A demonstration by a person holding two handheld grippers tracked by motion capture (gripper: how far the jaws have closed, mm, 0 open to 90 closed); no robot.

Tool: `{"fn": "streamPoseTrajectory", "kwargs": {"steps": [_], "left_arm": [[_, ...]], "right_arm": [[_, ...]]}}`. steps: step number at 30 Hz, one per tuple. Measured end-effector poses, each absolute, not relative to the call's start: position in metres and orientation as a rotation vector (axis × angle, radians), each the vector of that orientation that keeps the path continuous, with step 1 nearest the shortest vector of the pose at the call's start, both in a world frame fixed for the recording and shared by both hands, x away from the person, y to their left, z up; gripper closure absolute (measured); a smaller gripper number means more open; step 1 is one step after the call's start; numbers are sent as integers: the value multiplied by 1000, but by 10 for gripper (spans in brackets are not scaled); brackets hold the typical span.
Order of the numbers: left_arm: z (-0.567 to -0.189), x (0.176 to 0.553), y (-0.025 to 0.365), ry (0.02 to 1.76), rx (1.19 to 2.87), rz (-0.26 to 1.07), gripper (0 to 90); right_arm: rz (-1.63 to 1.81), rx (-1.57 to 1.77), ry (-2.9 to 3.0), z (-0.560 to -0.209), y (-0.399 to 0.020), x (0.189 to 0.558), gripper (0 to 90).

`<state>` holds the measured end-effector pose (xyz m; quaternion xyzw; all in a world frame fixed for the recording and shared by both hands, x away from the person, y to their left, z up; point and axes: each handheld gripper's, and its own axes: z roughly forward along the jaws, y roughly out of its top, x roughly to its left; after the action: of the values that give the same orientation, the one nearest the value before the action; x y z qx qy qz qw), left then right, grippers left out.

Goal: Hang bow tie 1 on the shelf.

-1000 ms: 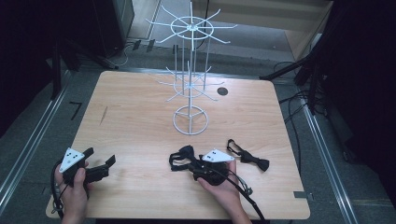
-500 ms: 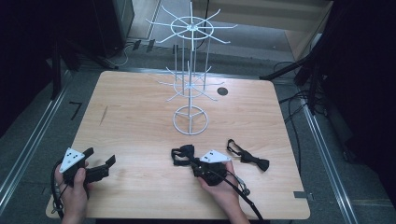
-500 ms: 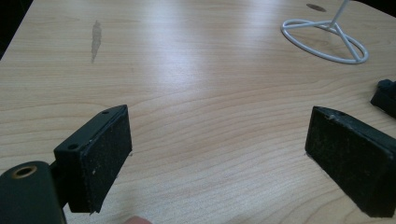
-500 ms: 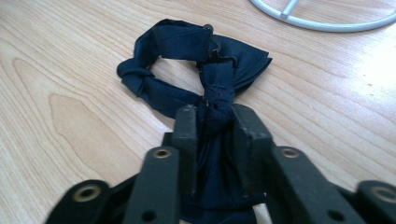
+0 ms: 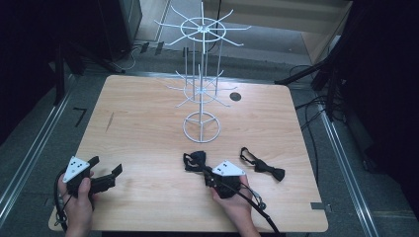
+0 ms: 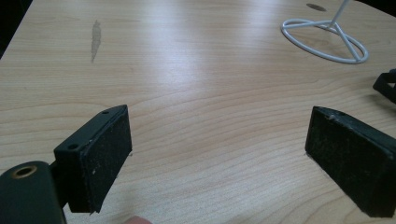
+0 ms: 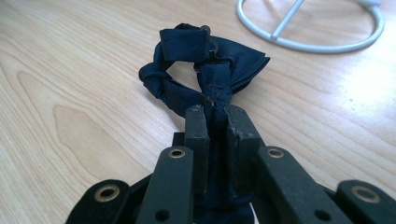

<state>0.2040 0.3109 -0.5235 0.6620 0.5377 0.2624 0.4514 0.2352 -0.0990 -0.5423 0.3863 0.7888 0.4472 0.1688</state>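
A dark blue bow tie [image 7: 205,70] lies on the wooden table, and my right gripper [image 7: 215,116] is shut on its middle knot. From above, that bow tie [image 5: 194,160] sits just ahead of the right gripper [image 5: 210,173], near the table's front middle. A second bow tie [image 5: 264,165] with its strap lies to the right, apart from the gripper. My left gripper [image 5: 106,170] rests at the front left, open, its pads [image 6: 105,154] wide apart with bare wood between them.
A white wire display stand [image 5: 201,89] with radiating hooks stands mid-table on a ring base [image 7: 313,28]. A round dark grommet [image 5: 235,97] sits behind it. The table edge [image 5: 197,228] runs close to both hands. Cables lie on the floor to the right.
The right gripper has shifted slightly right and toward the front edge with the bow tie in it. The left gripper stays put.
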Motion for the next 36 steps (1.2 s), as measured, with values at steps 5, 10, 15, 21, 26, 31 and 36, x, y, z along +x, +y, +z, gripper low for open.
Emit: {"fn": "streamPoseTrajectory", "kwargs": {"steps": [5,10,15,21,26,31,36], "left_arm": [[-523,204,311,1328,1636,649,81],[-523,204,311,1329,1635,649,81],[-523,204,311,1329,1635,649,81],[-523,204,311,1329,1635,649,81],[-523,204,311,1329,1635,649,81],[-523,204,311,1329,1635,650,81],[-524,204,311,1330,1633,650,81]], "right_arm": [[1303,1091,2198,-539,-101,232,819],[1343,1091,2154,-532,-106,231,819],[1372,1086,2121,-526,-111,230,818],[1391,1089,2088,-520,-115,228,817],[1405,1078,2070,-515,-117,227,817],[1416,1072,2057,-511,-118,226,817],[1433,1070,2047,-507,-119,226,816]]}}
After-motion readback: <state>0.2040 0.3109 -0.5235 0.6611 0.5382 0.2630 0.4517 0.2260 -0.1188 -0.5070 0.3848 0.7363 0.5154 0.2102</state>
